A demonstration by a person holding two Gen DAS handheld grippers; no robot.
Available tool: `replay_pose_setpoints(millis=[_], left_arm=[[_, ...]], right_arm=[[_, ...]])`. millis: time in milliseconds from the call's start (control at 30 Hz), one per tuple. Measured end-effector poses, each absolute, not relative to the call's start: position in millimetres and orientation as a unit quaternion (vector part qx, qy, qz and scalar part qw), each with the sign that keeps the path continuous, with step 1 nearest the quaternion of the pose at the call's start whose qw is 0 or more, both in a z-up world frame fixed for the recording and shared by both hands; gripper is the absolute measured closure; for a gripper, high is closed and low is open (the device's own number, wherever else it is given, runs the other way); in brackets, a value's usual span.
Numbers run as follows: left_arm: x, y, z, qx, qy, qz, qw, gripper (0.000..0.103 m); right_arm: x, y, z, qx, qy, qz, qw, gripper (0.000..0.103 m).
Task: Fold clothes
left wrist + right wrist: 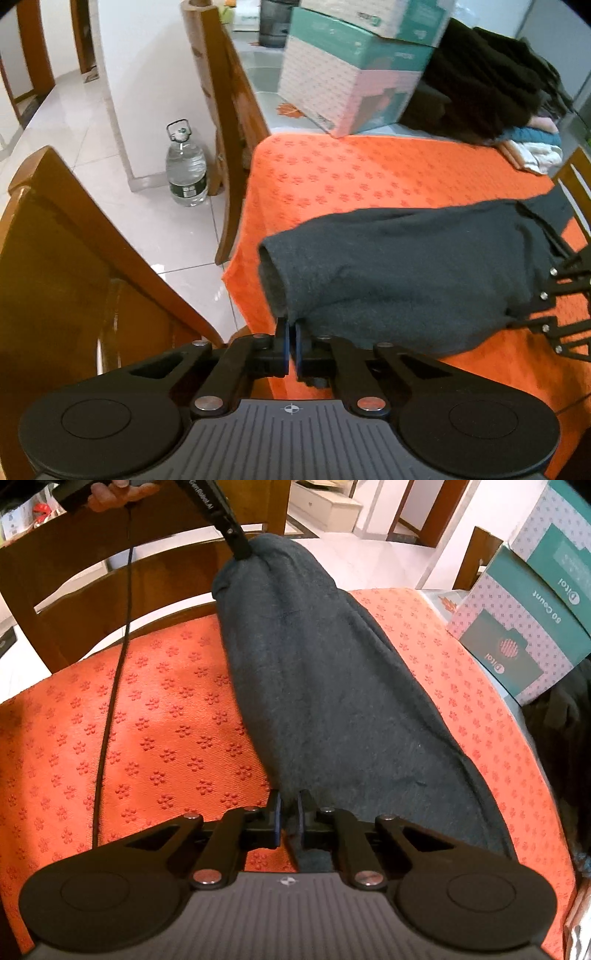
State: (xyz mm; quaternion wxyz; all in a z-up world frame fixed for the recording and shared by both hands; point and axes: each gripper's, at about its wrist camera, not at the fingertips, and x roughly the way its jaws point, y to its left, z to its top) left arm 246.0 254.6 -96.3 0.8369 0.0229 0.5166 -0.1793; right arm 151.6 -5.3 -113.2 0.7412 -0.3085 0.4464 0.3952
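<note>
A dark grey knitted garment (399,273) is stretched in a folded band above the orange patterned cloth (362,173) on the table. My left gripper (291,326) is shut on its near left corner, at the table's left edge. In the right wrist view the same garment (332,686) runs away from my right gripper (289,801), which is shut on its near end. The left gripper (242,550) shows there at the far end, pinching the garment, with a hand (118,494) on its handle. The right gripper's linkage (561,306) shows at the garment's right end.
Stacked teal and white boxes (354,62) stand at the table's back, with a pile of dark clothes (487,85) and folded items (535,144) beside them. Wooden chairs (229,122) flank the table's left side. A water bottle (184,166) stands on the tiled floor. A black cable (110,709) hangs over the cloth.
</note>
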Motion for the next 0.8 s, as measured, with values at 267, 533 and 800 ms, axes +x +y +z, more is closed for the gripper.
replay_pose_setpoints(millis=[267,533,800], left_arm=[[248.1,277.6,-96.7,-0.014,0.519,-0.122,0.846,0.097],[213.2,245.8,-102.7,0.068,0.539,-0.198,0.816,0.073],[207.4,221.5,-128.3,0.143,0.529,-0.23,0.804,0.074]], right_arm=[[148.2,-7.0,-105.9,-0.314,0.44,0.393,0.744,0.095],[149.0,27.0,-82.7,-0.313,0.4,0.427,0.748,0.072],[149.6,78.5,-106.1,-0.365,0.391,0.453,0.713,0.081]])
